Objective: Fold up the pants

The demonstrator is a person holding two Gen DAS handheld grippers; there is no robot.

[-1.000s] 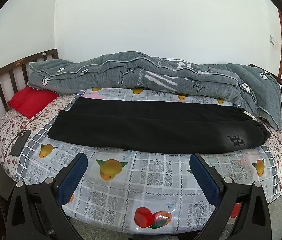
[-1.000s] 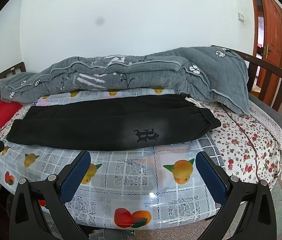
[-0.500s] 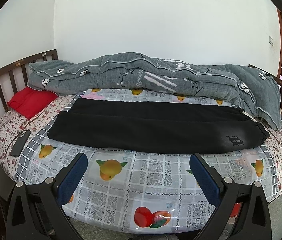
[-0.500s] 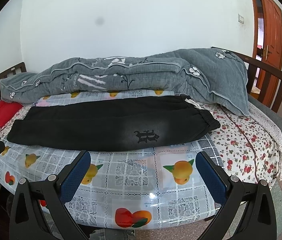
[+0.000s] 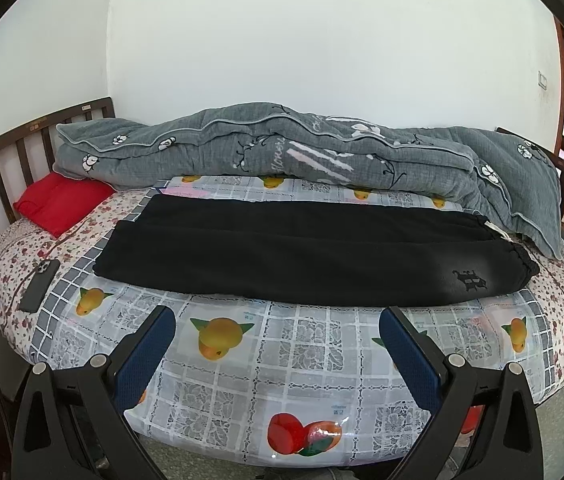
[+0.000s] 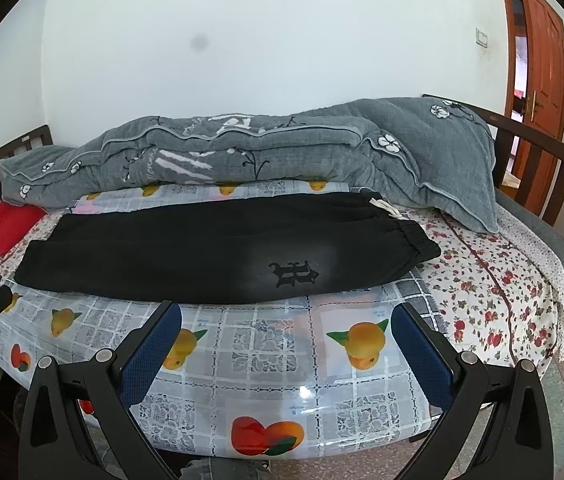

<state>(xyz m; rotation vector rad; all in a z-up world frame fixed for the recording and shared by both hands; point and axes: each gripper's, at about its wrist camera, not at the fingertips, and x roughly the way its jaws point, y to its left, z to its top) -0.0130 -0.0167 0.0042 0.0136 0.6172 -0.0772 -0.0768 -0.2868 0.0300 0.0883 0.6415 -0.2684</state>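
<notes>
Nothing shifted, black pants [image 5: 305, 256] flat on fruit-print cloth [image 5: 282, 360], both grippers' fingers [image 6: 154, 344] wide.

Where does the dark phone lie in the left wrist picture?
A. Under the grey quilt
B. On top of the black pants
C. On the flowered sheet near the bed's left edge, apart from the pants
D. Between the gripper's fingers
C: the phone rests on the flowered sheet, left of the black pants and not touching them.
</notes>
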